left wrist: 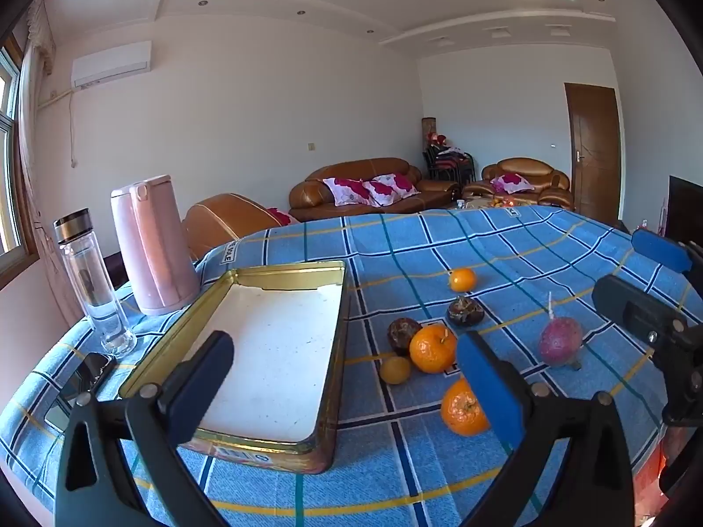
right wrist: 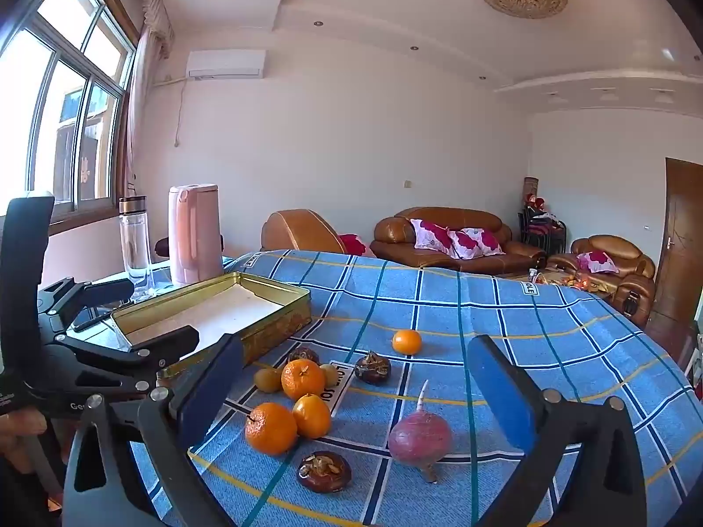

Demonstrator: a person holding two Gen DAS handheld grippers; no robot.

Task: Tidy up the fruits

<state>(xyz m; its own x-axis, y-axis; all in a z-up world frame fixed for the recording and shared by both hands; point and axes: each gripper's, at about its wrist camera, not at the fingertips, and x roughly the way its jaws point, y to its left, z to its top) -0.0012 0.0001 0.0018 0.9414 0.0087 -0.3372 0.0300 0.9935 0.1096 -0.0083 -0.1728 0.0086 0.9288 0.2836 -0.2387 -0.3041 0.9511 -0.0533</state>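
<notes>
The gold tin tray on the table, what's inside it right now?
The gold tin tray holds no fruit, only a bare white liner. The left gripper's finger covers part of its near end, so that corner cannot be checked in either view.

Your left gripper [left wrist: 347, 369] and right gripper [right wrist: 356, 391] look alike: black angular frames with triangular cut-outs, silver round screws at the joints, and flat blue pads [right wrist: 501, 395] lining both fingers.

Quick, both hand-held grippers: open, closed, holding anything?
Left hand-held gripper: open, holding nothing.
Right hand-held gripper: open, holding nothing.
</notes>
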